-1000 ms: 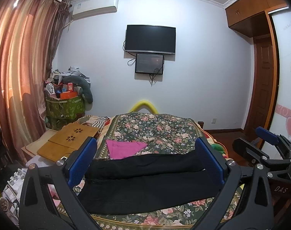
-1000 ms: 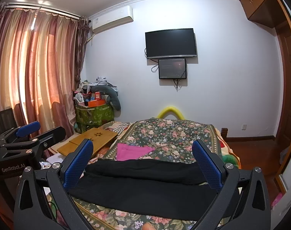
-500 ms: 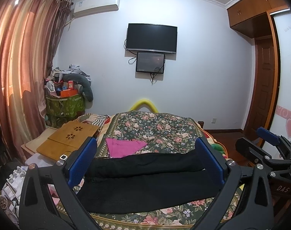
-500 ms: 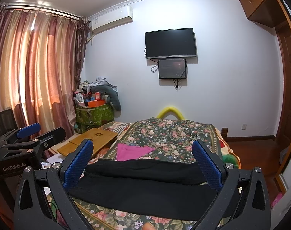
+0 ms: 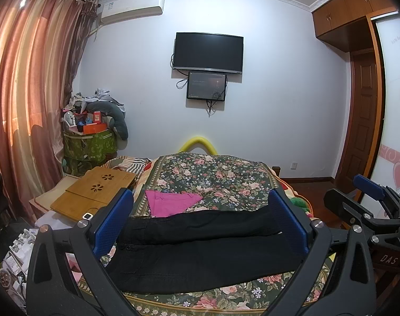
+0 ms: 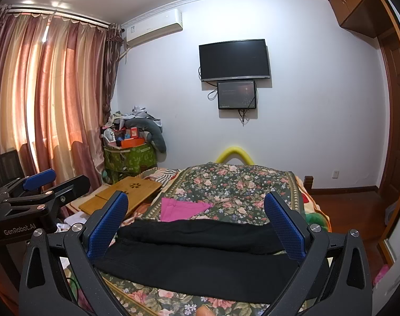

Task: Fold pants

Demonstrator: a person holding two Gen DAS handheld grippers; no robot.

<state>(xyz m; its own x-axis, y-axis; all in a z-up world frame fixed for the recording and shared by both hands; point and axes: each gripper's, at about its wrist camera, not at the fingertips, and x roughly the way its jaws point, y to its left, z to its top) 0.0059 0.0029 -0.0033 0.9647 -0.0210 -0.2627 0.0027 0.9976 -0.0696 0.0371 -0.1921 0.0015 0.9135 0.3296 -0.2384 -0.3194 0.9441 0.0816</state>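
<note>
On the bed covered by a dark floral quilt (image 5: 213,173), a pair of black pants (image 5: 200,250) is laid flat across the near end, legs stretched sideways. Just beyond the pants, a folded magenta cloth (image 5: 171,202) is seen on the quilt. Above the pants, the left gripper (image 5: 200,226) is held with its blue-padded jaws spread wide, nothing gripped. The right gripper (image 6: 197,226) is likewise held wide apart and empty.

left claw (image 5: 200,221) spread wide, right claw (image 6: 196,226) spread wide, both level, side by side
</note>
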